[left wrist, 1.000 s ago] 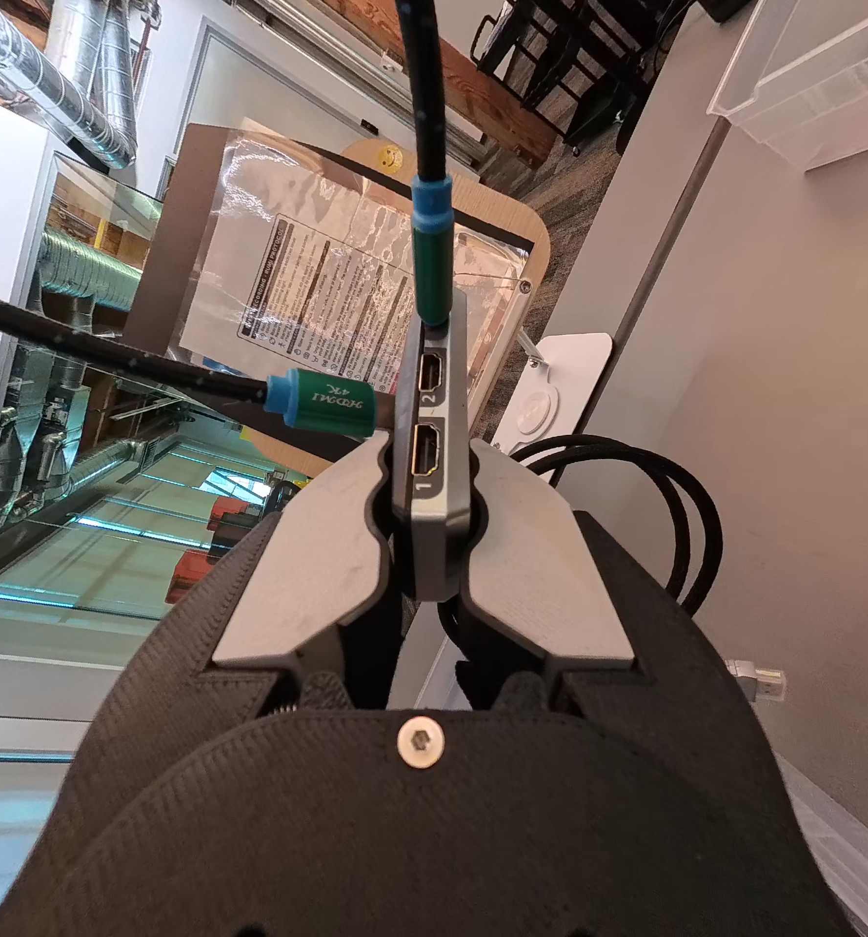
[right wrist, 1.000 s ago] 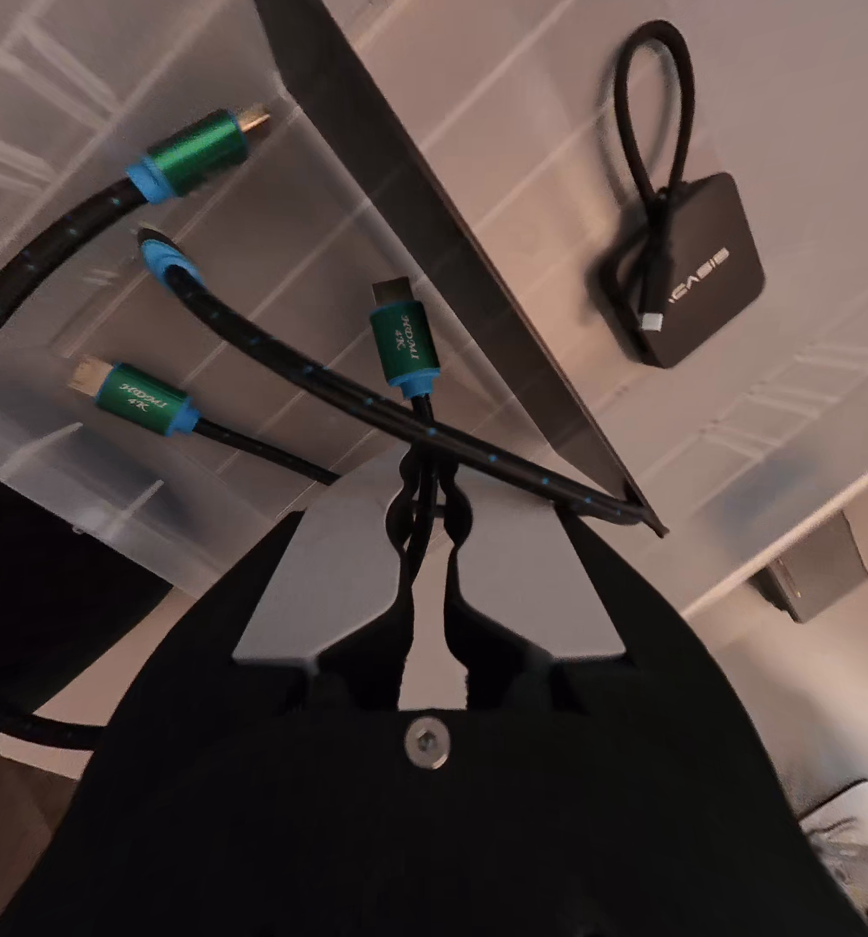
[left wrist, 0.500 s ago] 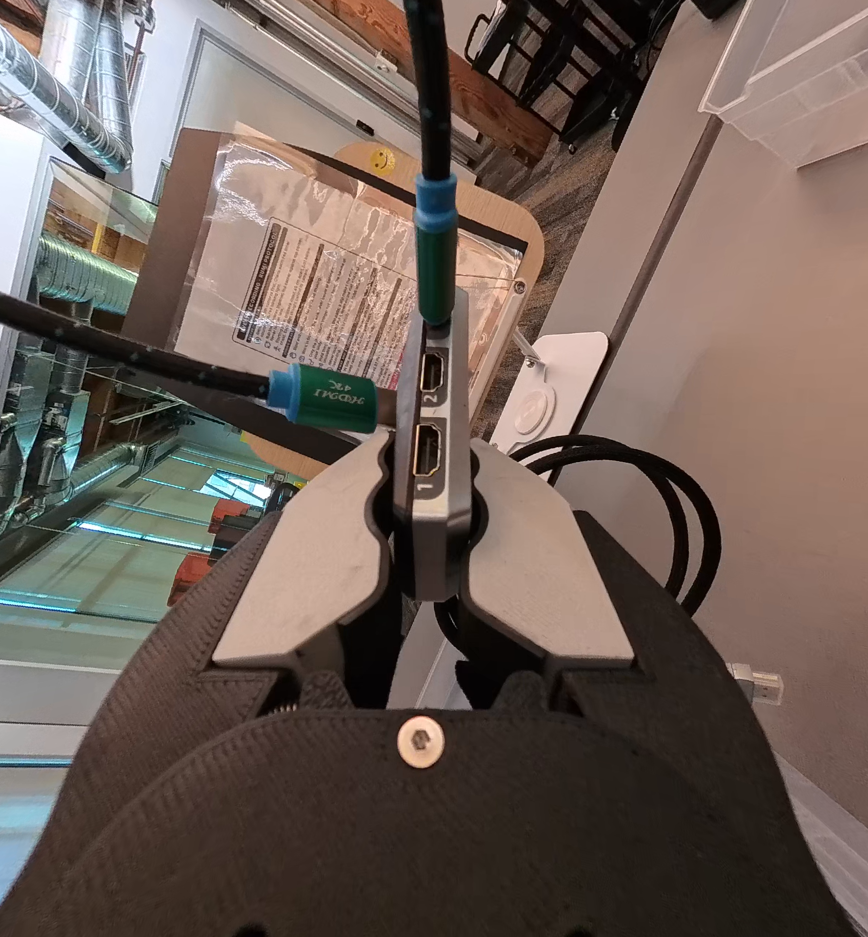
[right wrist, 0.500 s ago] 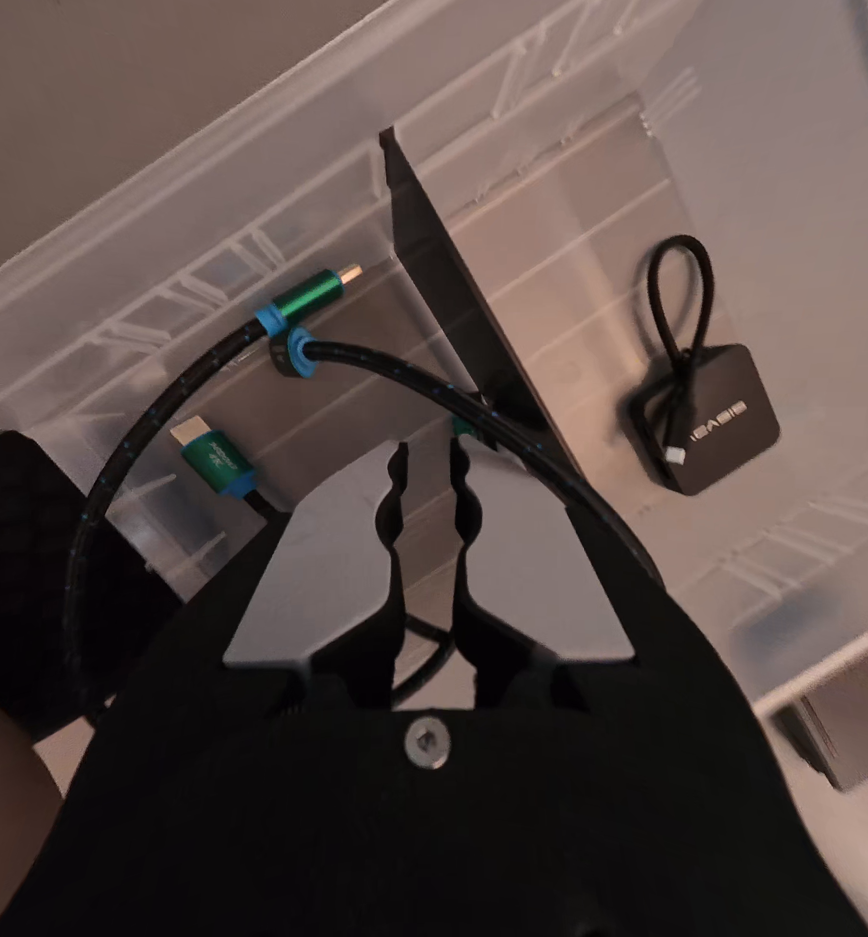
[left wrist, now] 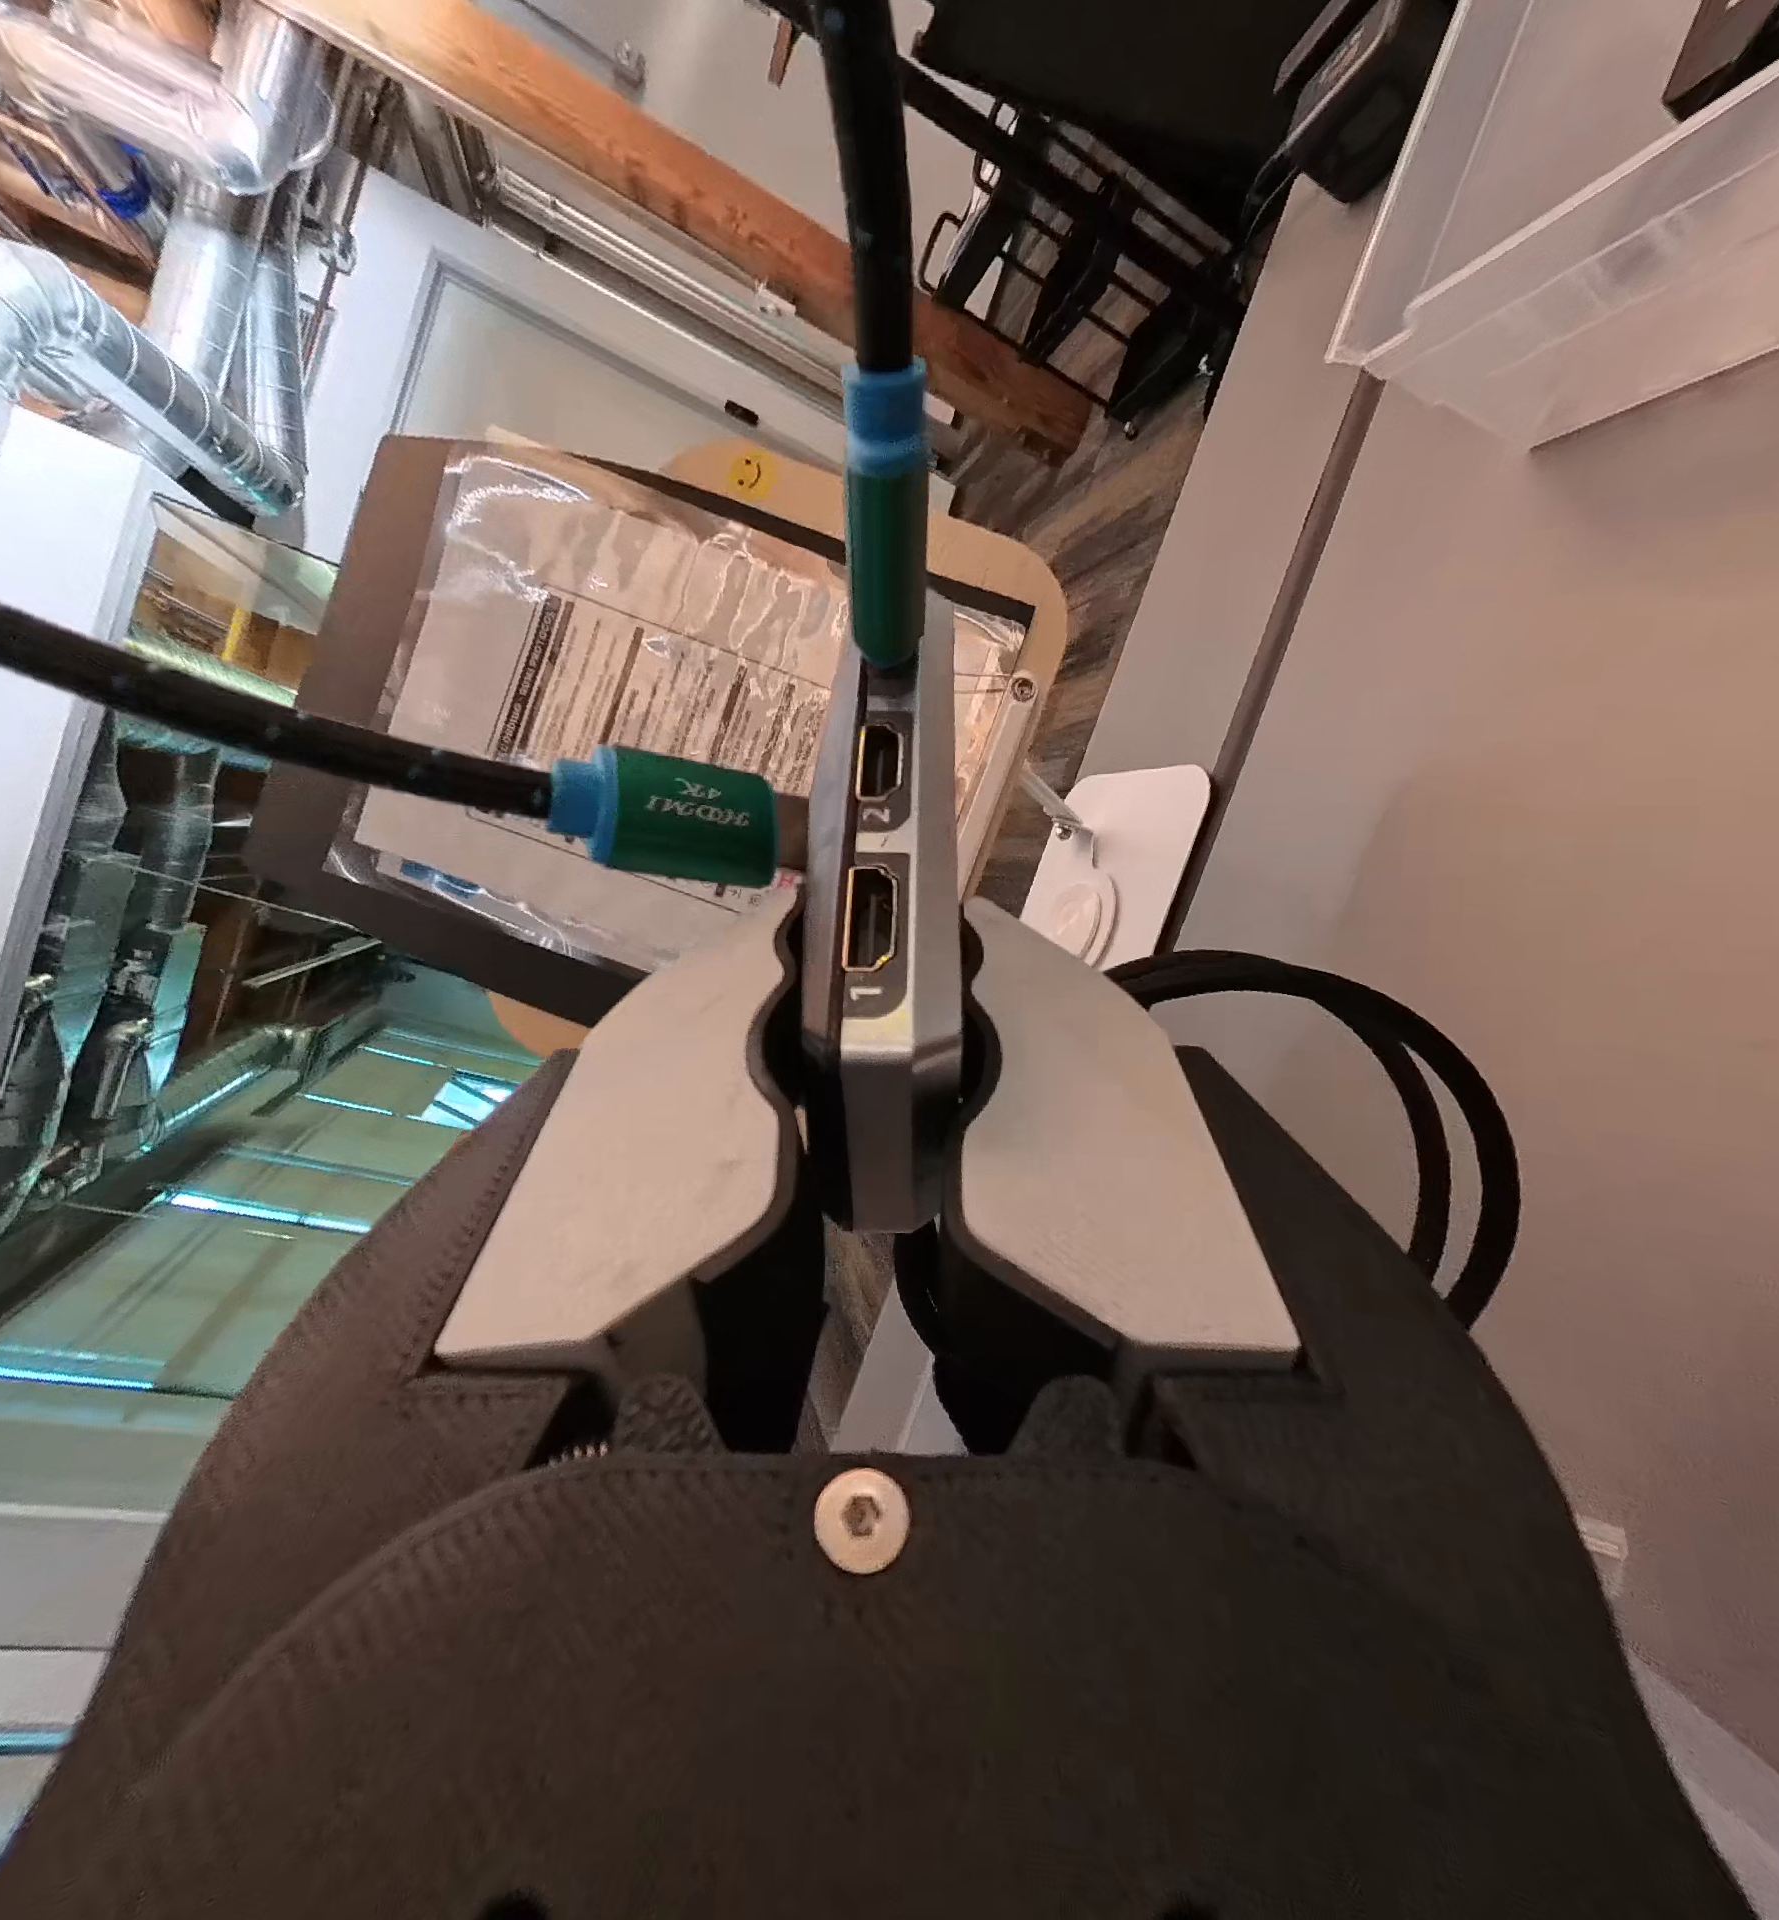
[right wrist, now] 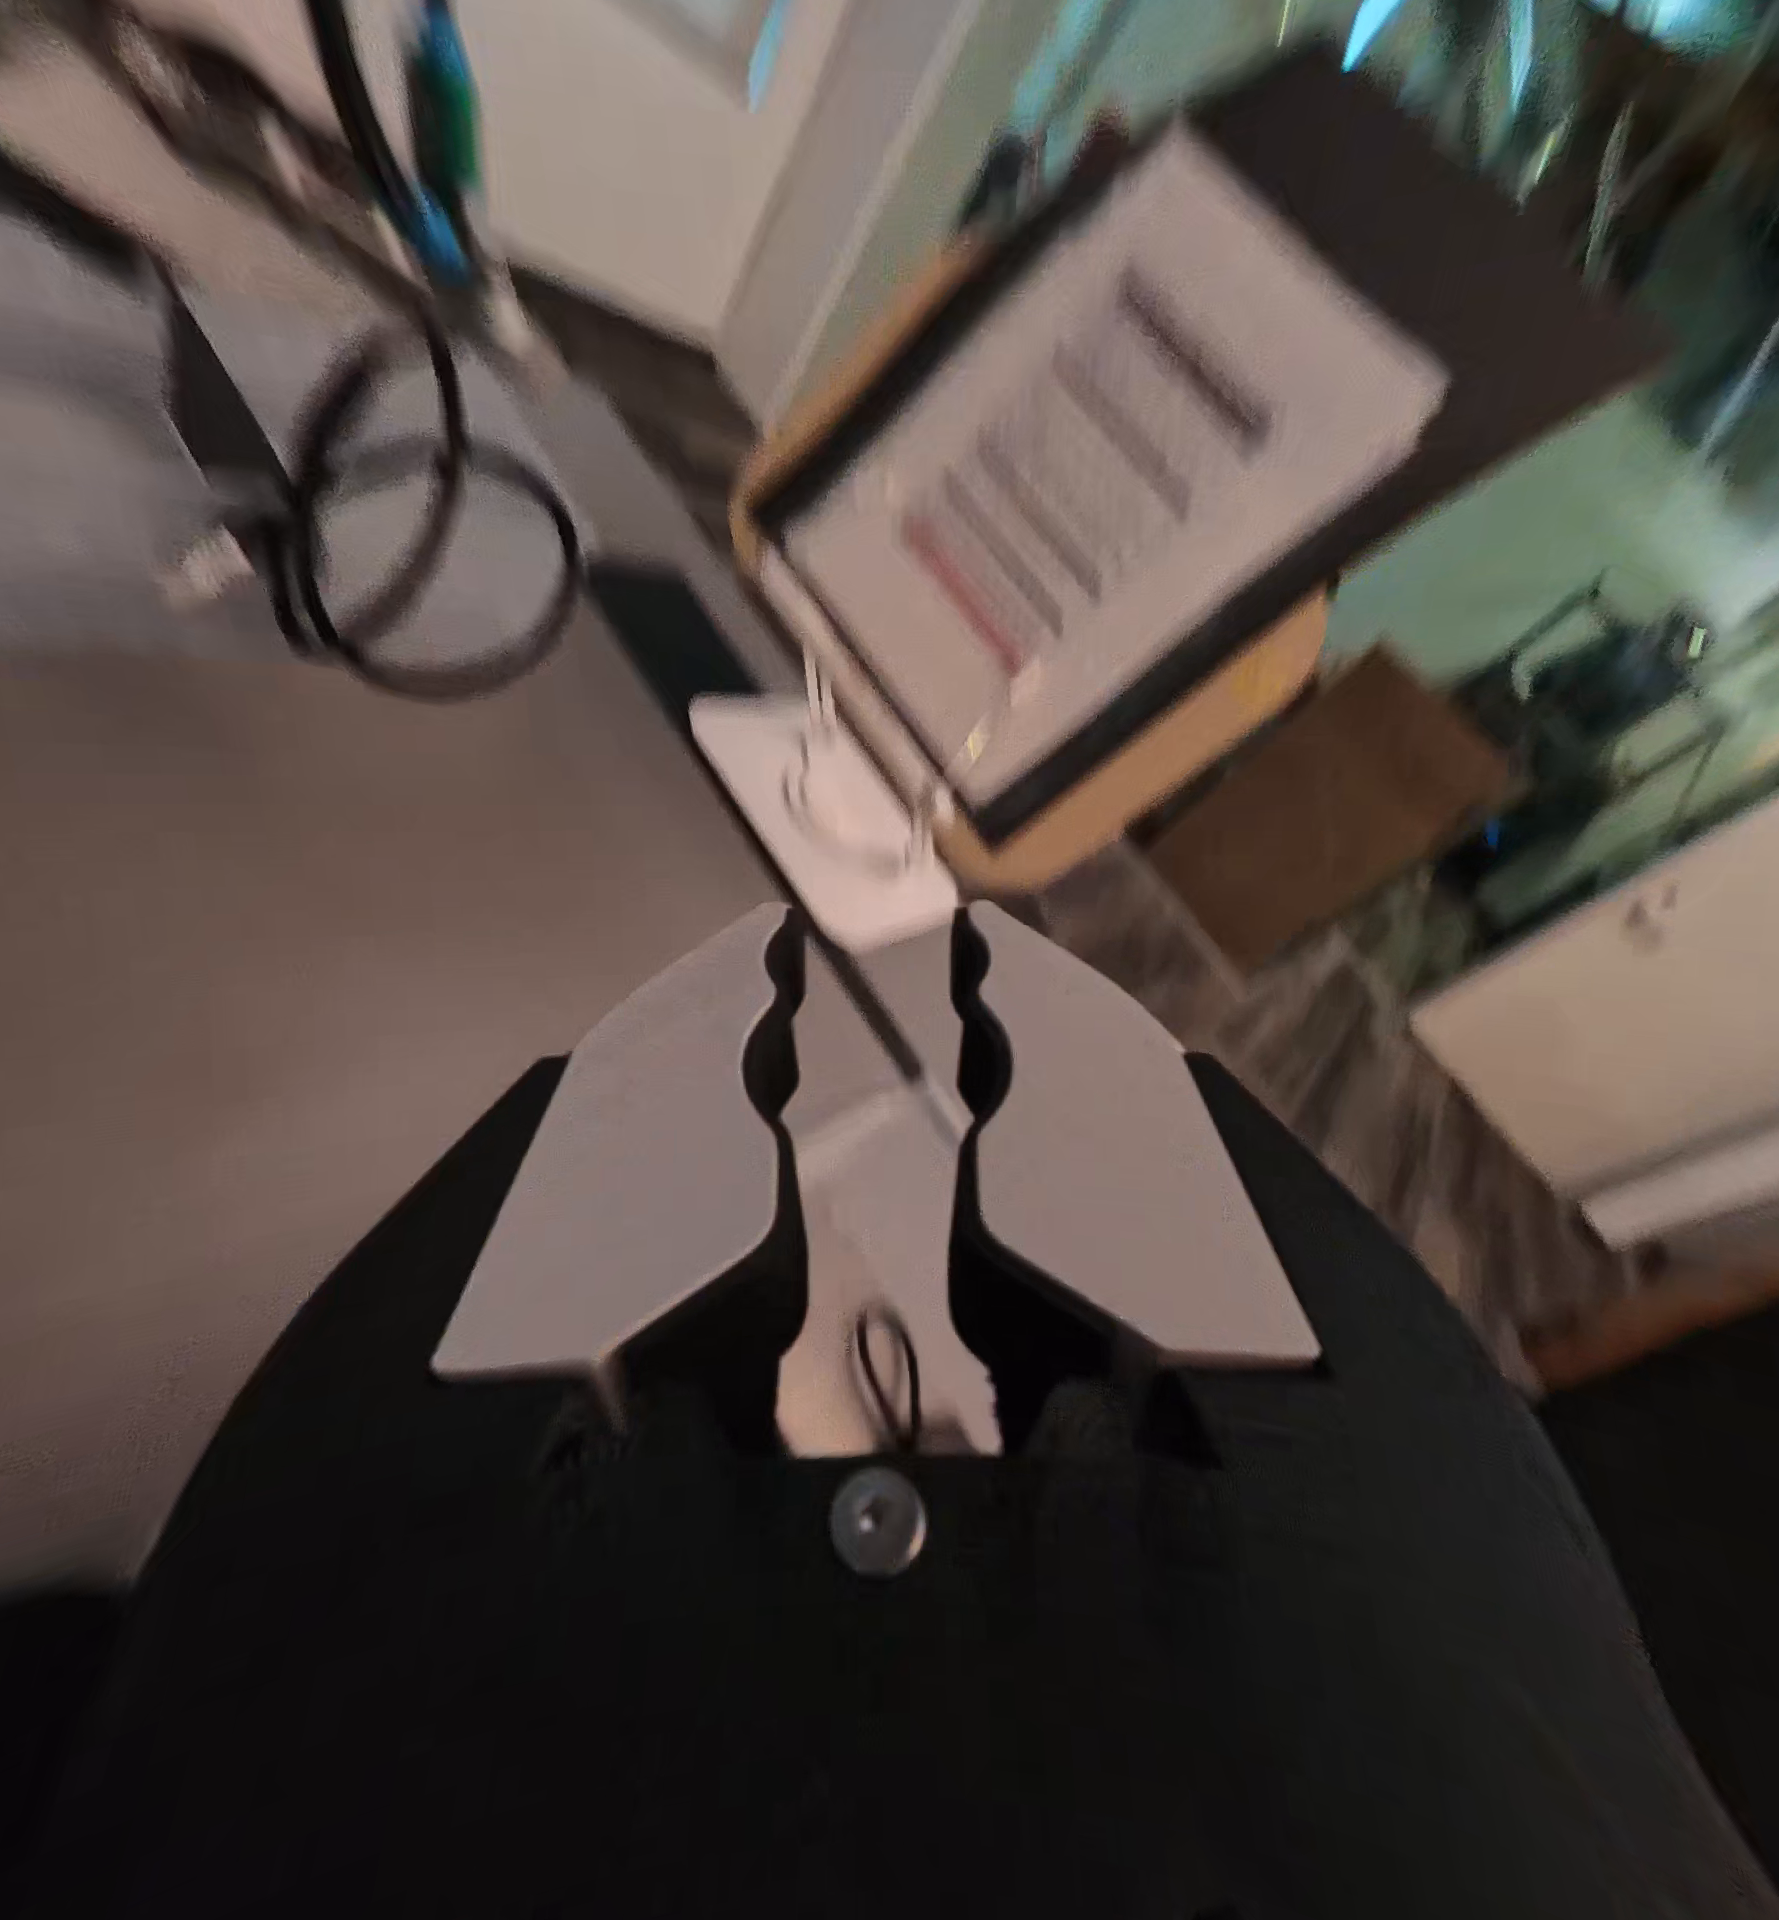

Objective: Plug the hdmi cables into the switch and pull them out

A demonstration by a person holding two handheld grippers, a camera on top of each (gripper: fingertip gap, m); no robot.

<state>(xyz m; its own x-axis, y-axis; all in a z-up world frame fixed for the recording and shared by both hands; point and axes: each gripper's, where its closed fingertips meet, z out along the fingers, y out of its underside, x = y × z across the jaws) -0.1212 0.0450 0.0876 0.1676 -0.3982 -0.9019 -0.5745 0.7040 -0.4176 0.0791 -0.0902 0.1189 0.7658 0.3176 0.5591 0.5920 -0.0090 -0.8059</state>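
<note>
Left wrist view: left tongs (left wrist: 880, 1023) clamp switch (left wrist: 890, 997).

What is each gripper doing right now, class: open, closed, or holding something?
Left gripper: closed on the grey HDMI switch.
Right gripper: open, holding nothing.

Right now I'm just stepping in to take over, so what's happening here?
The left gripper is clamped on the switch, held up on edge. Two green HDMI plugs sit in it, one on top, one on the side; two front ports are empty. The right gripper is open and empty, its view blurred.
</note>
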